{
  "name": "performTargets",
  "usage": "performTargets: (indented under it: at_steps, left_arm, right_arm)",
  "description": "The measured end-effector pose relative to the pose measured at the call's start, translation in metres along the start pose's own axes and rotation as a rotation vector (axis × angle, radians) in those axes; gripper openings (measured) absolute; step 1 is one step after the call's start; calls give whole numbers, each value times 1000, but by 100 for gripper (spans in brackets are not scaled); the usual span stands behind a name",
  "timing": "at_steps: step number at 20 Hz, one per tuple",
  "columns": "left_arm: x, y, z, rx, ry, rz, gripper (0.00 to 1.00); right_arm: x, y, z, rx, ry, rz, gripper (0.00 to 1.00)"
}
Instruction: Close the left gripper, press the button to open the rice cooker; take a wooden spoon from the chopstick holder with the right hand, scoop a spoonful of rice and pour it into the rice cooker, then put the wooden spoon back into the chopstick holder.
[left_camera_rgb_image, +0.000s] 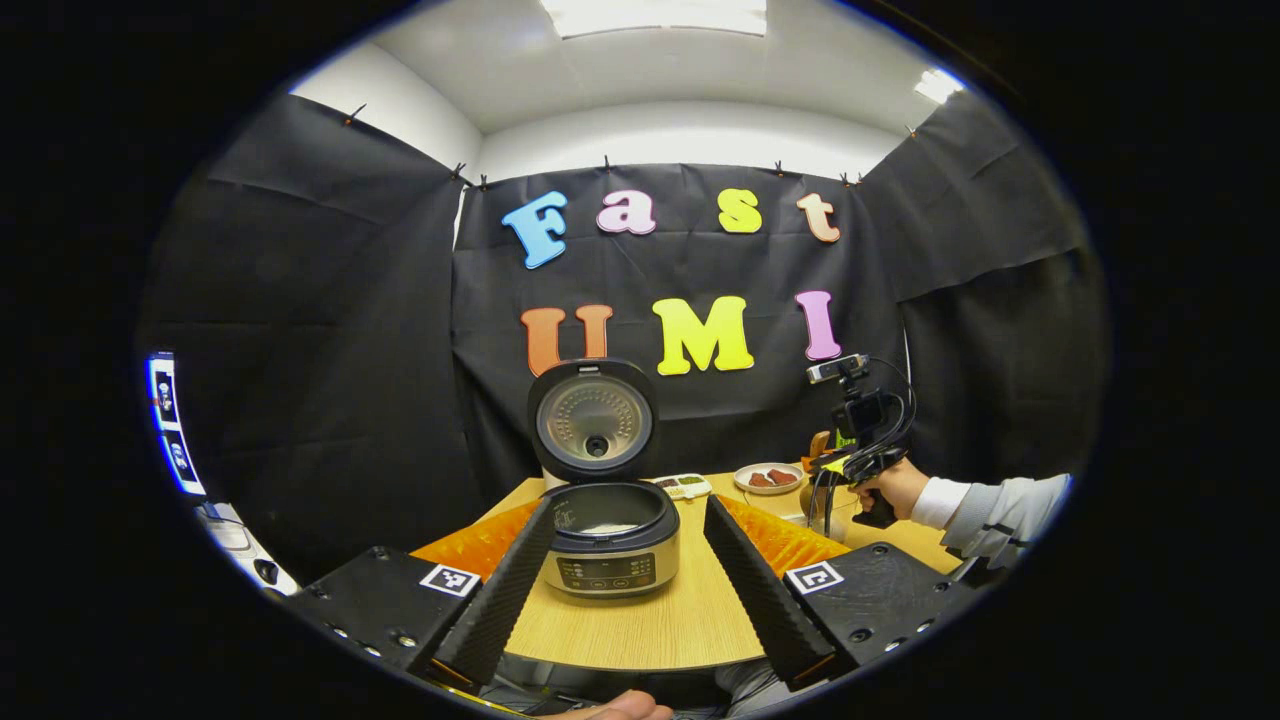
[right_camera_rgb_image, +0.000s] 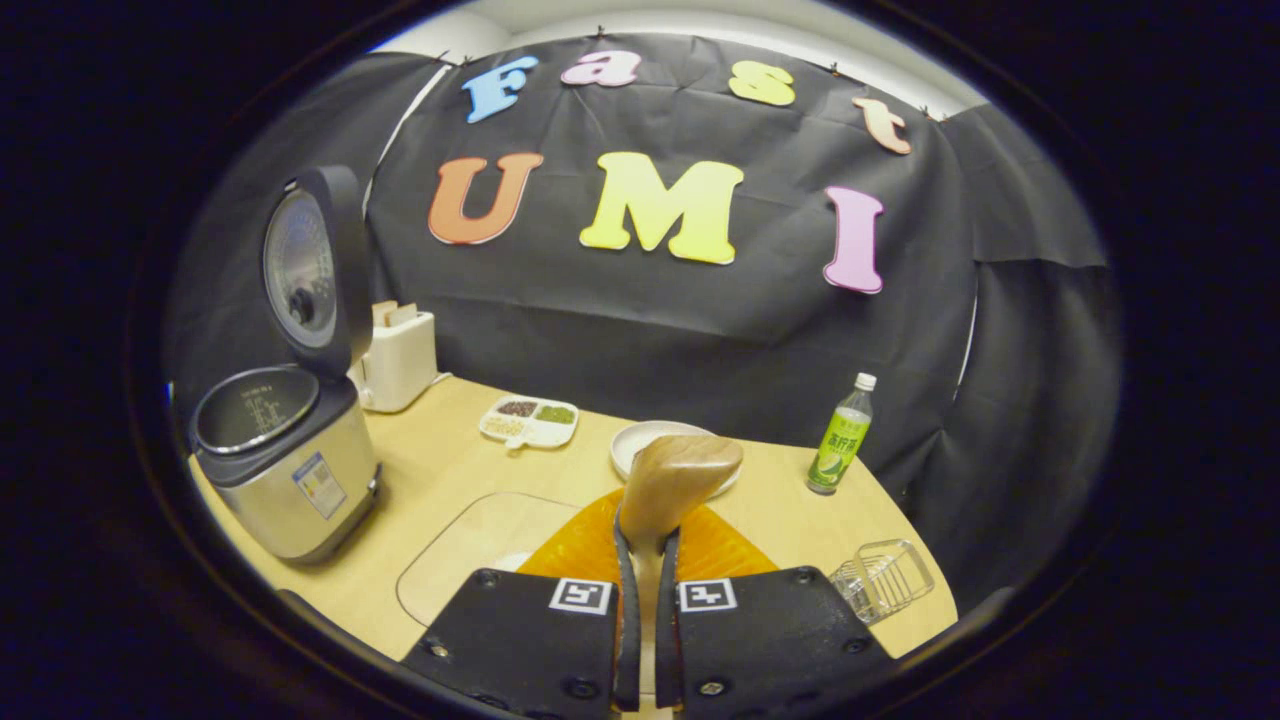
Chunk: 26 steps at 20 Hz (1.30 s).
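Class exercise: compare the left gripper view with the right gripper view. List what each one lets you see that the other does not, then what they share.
Left gripper view alone: the left gripper open, its fingers framing the rice cooker's front panel, and the right gripper farther off in a person's hand.

Right gripper view alone: the wooden spoon clamped between the right gripper's fingers, a white toaster, a green bottle and a wire basket.

Shared: the rice cooker with its lid up, the divided tray, a plate and the wooden table.
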<state>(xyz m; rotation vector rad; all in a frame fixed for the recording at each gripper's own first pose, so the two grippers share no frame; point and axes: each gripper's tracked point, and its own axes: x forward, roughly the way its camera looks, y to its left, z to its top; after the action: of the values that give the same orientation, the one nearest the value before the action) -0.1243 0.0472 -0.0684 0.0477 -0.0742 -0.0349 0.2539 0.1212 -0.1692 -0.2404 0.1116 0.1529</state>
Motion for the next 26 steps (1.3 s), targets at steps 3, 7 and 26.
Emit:
performTargets:
  at_steps: [3, 7, 26]
  left_arm:
    - [0, 9, 0, -20, -3, 11, 95]
    - [-4, 16, -6, -47, 0, 19, 96]
    - [-5, 22, -25, -54, 54, 27, 96]
  right_arm:
    - [15, -8, -8, -45, 9, -72, 11]
    - [24, 6, -16, -36, 25, -63, 11]
    - [14, 44, -23, 794, 172, 265, 11]
